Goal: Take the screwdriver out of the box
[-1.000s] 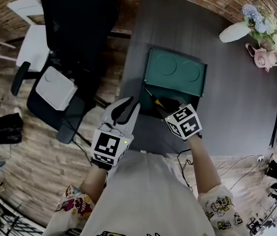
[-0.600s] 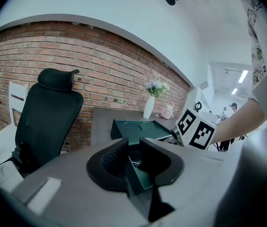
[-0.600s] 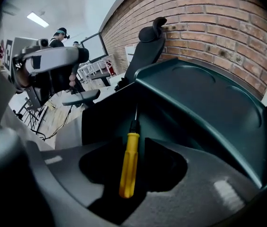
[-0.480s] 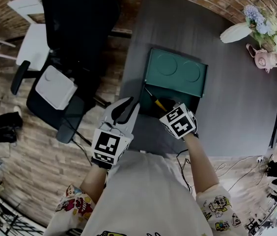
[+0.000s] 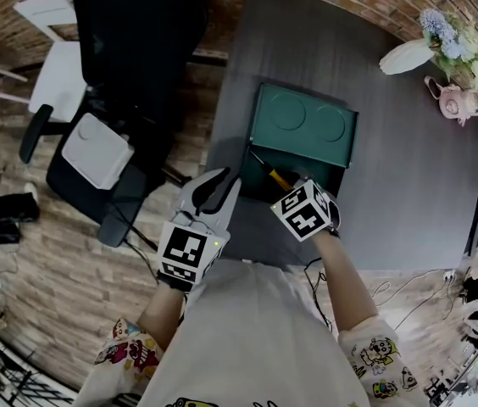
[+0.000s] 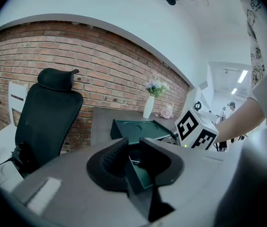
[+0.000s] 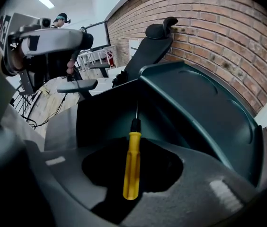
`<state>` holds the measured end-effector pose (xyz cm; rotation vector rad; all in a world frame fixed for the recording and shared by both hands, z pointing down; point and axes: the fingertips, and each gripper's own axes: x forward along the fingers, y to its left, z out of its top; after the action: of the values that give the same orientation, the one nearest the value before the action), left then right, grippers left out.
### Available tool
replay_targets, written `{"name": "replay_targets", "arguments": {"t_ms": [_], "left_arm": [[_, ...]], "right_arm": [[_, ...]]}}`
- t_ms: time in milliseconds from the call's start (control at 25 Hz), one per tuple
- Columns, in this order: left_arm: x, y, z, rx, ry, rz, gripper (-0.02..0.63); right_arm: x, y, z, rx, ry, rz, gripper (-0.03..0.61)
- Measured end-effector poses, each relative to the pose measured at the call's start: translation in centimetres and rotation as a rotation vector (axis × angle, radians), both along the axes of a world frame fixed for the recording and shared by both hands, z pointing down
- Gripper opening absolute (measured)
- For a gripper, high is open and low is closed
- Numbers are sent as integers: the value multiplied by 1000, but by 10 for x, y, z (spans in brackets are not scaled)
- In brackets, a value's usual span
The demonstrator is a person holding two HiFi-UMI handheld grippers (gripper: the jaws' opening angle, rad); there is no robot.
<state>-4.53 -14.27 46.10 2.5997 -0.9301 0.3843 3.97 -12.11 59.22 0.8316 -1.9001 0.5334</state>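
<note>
A dark green box (image 5: 341,147) stands open on the grey table, its lid (image 5: 302,125) laid back. Inside lies the screwdriver (image 5: 275,177), with a yellow handle and a thin shaft toward the box's far left corner. My right gripper (image 5: 292,192) reaches steeply down into the box. In the right gripper view the yellow handle (image 7: 132,160) lies lengthwise between its jaws, which are closing, with gaps on both sides of the handle. My left gripper (image 5: 215,186) is at the box's near left corner, jaws shut on the box wall (image 6: 138,174).
A black office chair (image 5: 129,41) and a white case (image 5: 95,151) stand left of the table (image 5: 408,185). A white vase with flowers (image 5: 430,45) and a pink teapot (image 5: 458,100) sit at the far right corner. Cables lie on the floor at the right.
My right gripper has rolled and shifted slightly left over the box, so more of the yellow handle shows. The left gripper and the box have not moved.
</note>
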Motion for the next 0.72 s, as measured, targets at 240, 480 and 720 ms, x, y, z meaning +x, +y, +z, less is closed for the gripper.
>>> {"name": "replay_targets", "arguments": {"t_ms": [240,480,720], "left_arm": [[-2,1,-1,2,-1,-3,69],[-5,0,-1,6,-3,-9,69],[-4,-1,-2,8,-2,-8,69]], "right_arm": [[0,0,0,8,0,5,89],[1,-1,-1,-1,3,13,81],[5,-2,-5,1,-14,42,80]]}}
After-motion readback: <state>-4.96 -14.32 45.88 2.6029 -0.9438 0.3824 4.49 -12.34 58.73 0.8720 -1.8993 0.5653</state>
